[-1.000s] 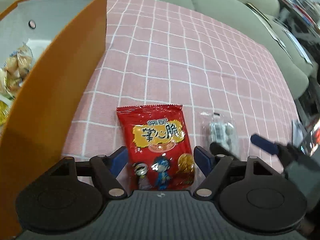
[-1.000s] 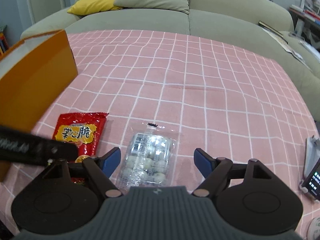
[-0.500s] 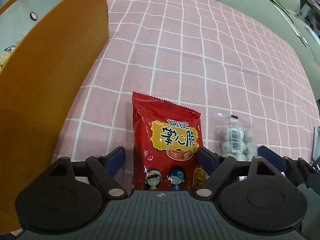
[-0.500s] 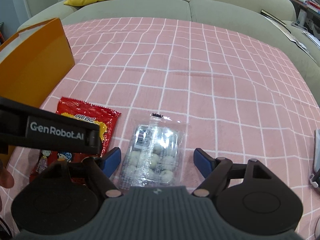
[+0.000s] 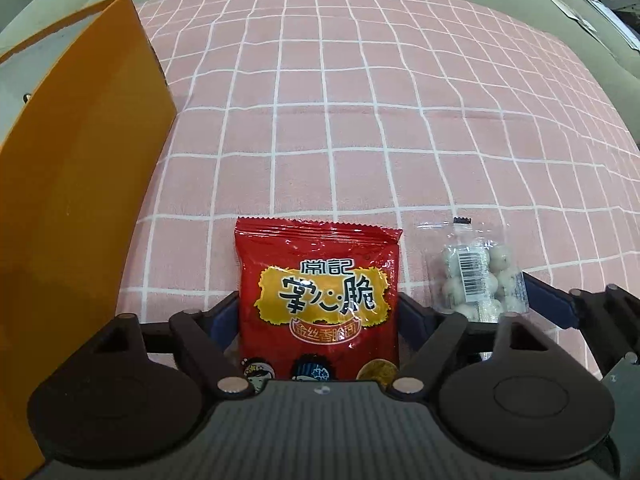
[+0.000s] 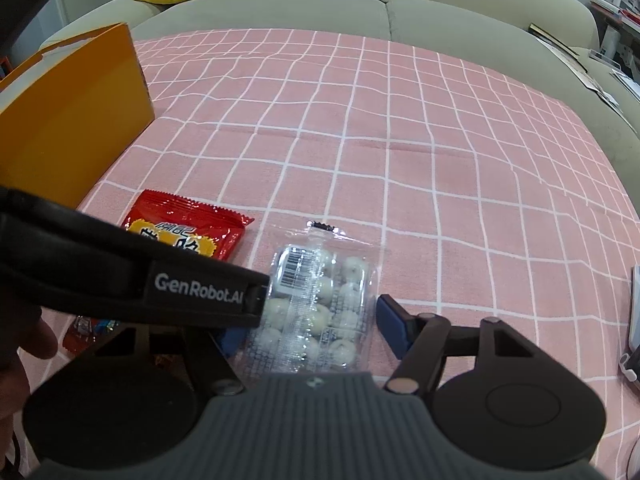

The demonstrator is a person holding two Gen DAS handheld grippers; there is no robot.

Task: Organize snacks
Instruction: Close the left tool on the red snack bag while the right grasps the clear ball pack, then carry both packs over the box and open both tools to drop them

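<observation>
Snacks unsorted: your left gripper (image 5: 318, 312) and right gripper (image 6: 310, 322) are closing around, not yet gripping, the red packet (image 5: 320, 300) and clear bag (image 6: 316, 304) outside the orange box (image 5: 76, 184).

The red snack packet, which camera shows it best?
The left wrist view: the red snack packet lies face up between the closing fingers of the left gripper, its yellow label readable. In the right wrist view the left gripper's body crosses the packet, leaving its top edge and a lower corner.
</observation>
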